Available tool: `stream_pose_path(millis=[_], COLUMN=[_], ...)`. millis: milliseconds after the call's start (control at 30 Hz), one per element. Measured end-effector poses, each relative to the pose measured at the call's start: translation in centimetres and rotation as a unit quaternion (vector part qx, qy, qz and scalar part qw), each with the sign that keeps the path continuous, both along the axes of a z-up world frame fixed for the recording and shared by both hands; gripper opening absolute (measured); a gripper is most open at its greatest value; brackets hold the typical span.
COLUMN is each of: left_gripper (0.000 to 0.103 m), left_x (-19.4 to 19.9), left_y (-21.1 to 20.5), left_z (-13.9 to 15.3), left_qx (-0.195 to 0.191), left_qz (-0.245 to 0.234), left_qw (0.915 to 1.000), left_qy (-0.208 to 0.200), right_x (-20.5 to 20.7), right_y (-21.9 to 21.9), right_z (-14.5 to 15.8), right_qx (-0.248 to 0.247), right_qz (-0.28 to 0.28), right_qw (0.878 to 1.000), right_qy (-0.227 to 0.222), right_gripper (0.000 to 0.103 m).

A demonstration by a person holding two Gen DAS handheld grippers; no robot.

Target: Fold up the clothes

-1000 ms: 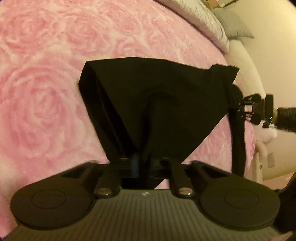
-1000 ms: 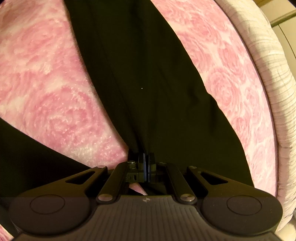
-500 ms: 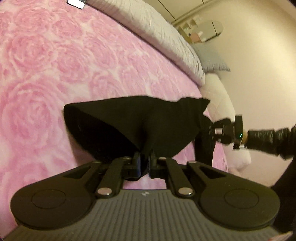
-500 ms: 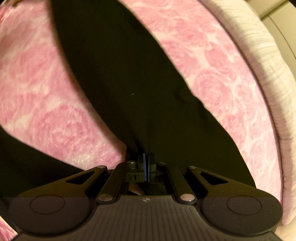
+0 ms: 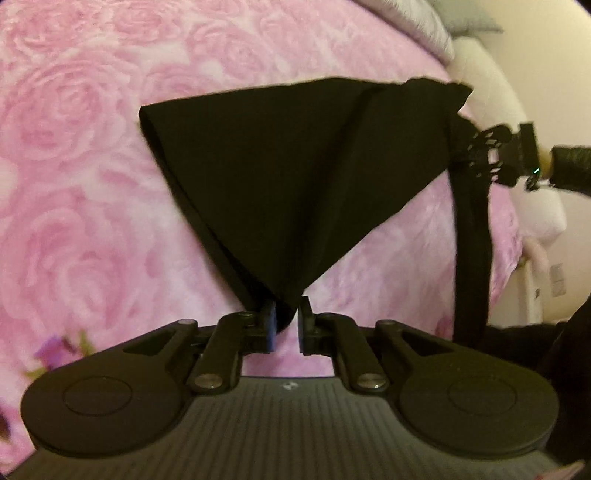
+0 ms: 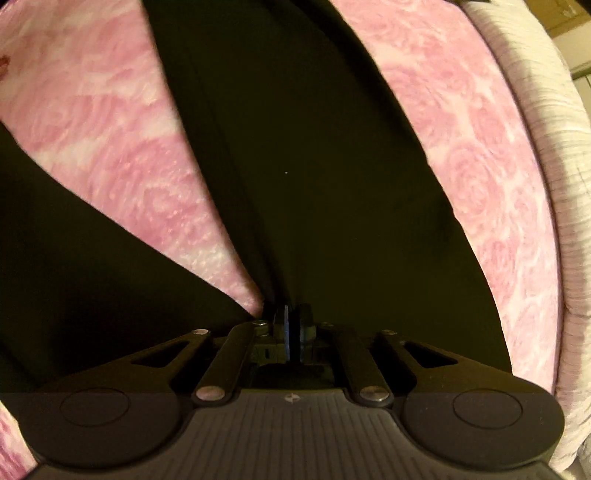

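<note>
A black garment [image 5: 295, 177] hangs stretched between my two grippers over a pink rose-patterned bedspread [image 5: 74, 184]. Its bunched corner sits in my left gripper [image 5: 287, 317], whose jaws stand a little apart around the fabric. In the left wrist view my right gripper [image 5: 471, 157] pinches the far top corner, and a black strip [image 5: 472, 258] hangs down below it. Seen from the right wrist, that gripper [image 6: 293, 325] is shut on the garment [image 6: 314, 166], which fans out ahead over the bedspread [image 6: 110, 129].
A white quilted cover [image 6: 546, 184] borders the bedspread on the right in the right wrist view. In the left wrist view a grey pillow [image 5: 476, 18] lies at the far end, with a cream wall [image 5: 554, 74] beyond. A person's dark sleeve [image 5: 572, 170] holds the right gripper.
The left wrist view has tilted back down toward the bed and the garment spreads wider in it. My left gripper's jaws have parted slightly. The right gripper keeps its hold.
</note>
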State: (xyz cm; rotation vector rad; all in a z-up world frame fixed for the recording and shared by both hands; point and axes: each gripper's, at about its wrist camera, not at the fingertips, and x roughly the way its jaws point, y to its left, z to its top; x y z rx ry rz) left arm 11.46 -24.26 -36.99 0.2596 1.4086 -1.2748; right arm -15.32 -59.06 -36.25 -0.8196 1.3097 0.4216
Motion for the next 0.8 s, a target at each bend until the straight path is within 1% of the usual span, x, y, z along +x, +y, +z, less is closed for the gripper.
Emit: stream_pose_path(millis=[33, 67, 133, 200, 233, 267, 333, 367, 467, 533, 567, 600, 667, 700, 733, 767, 800], left_gripper=[0.013, 0.024, 0.033, 0.034, 0.038, 0.045, 0.052, 0.052, 0.052, 0.052, 0.052, 0.051, 0.047, 0.044, 0.030, 0.016, 0.012], left_x=[0.2, 0.5, 1.3, 2.7, 3.5, 4.2, 5.7, 6.4, 7.4, 8.0, 8.3, 8.1, 7.6, 7.3, 7.1, 7.0, 6.9], left_y=[0.3, 0.5, 1.1, 0.2, -0.4, -0.9, -2.0, -2.5, -5.7, -7.9, -9.0, -9.7, -10.1, -10.3, -10.5, -10.6, -10.7], left_z=[0.3, 0.8, 1.9, 2.6, 2.9, 3.2, 3.8, 4.1, 2.3, 1.0, 0.4, -0.4, -0.9, -1.1, -1.4, -1.1, -0.8], left_qx=[0.005, 0.010, 0.018, 0.009, 0.004, -0.001, -0.012, -0.017, 0.003, 0.018, 0.025, 0.035, 0.047, 0.053, 0.058, 0.058, 0.057], left_qz=[0.001, 0.004, 0.010, 0.022, 0.028, 0.034, 0.047, 0.053, -0.001, -0.040, -0.059, -0.080, -0.109, -0.123, -0.137, -0.143, -0.146], left_qw=[1.0000, 0.9999, 0.9998, 0.9994, 0.9988, 0.9979, 0.9953, 0.9936, 0.9918, 0.9882, 0.9856, 0.9828, 0.9768, 0.9733, 0.9696, 0.9681, 0.9673], left_qy=[0.003, 0.003, 0.000, -0.026, -0.041, -0.055, -0.084, -0.098, -0.128, -0.147, -0.156, -0.162, -0.178, -0.186, -0.194, -0.197, -0.200], right_x=[0.1, 0.2, 0.6, 1.2, 1.8, 2.6, 4.9, 6.2, 9.6, 11.6, 12.5, 13.1, 14.3, 14.9, 15.4, 16.1, 16.8], right_y=[0.0, 0.0, -0.1, -0.1, -0.2, -0.5, -1.2, -1.5, -2.5, -3.4, -4.0, -4.5, -5.8, -6.4, -7.0, -7.6, -8.3], right_z=[0.4, 0.9, 2.3, 3.9, 4.7, 5.2, 5.2, 4.8, 3.8, 2.7, 2.1, 1.5, 0.5, 0.1, -0.1, -0.3, -0.5], right_qx=[0.004, 0.012, 0.030, 0.048, 0.058, 0.065, 0.075, 0.079, 0.087, 0.082, 0.075, 0.068, 0.058, 0.055, 0.057, 0.062, 0.068], right_qz=[-0.002, -0.007, -0.018, -0.023, -0.027, -0.033, -0.048, -0.052, -0.059, -0.057, -0.052, -0.045, -0.034, -0.032, -0.030, -0.032, -0.035], right_qw=[1.000, 1.000, 0.999, 0.998, 0.998, 0.996, 0.994, 0.994, 0.992, 0.993, 0.994, 0.996, 0.997, 0.997, 0.998, 0.997, 0.997], right_qy=[0.003, 0.006, 0.005, -0.016, -0.030, -0.043, -0.057, -0.060, -0.064, -0.058, -0.054, -0.048, -0.037, -0.032, -0.029, -0.028, -0.026], right_gripper=[0.021, 0.025, 0.025, 0.026, 0.027, 0.032, 0.036, 0.036, 0.037, 0.042, 0.047, 0.051, 0.055, 0.057, 0.057, 0.057, 0.057])
